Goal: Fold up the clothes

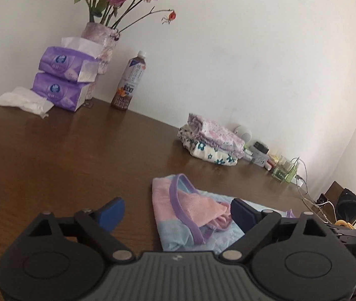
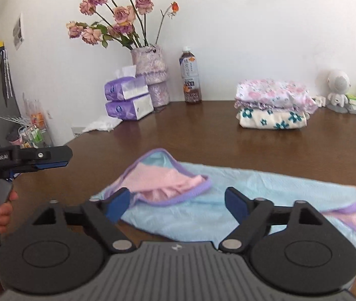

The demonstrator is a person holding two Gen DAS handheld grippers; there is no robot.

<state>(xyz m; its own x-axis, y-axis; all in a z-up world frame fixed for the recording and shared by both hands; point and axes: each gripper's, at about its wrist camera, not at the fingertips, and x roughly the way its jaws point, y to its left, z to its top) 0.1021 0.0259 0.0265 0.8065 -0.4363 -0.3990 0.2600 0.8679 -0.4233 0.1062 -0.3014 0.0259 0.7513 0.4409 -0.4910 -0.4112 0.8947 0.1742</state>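
Observation:
A light blue garment (image 2: 228, 175) with pink panels and purple trim lies spread on the brown table (image 2: 203, 130). One pink corner (image 2: 163, 175) is turned over on top of it. My right gripper (image 2: 178, 204) hovers open just above the garment's near edge, holding nothing. In the left wrist view the same garment (image 1: 165, 195) lies bunched between and beyond the blue pads of my left gripper (image 1: 176, 213), which is open and empty. From the right wrist view, the left gripper (image 2: 65, 159) shows side-on at the far left, held by a hand (image 2: 2, 208).
A stack of folded floral clothes (image 2: 273, 105) sits at the back by the wall. Further left stand a tea bottle (image 2: 190, 80), a vase of dried roses (image 2: 153, 75) and two purple tissue packs (image 2: 127, 100). Small items and cables (image 1: 283, 170) crowd the back right.

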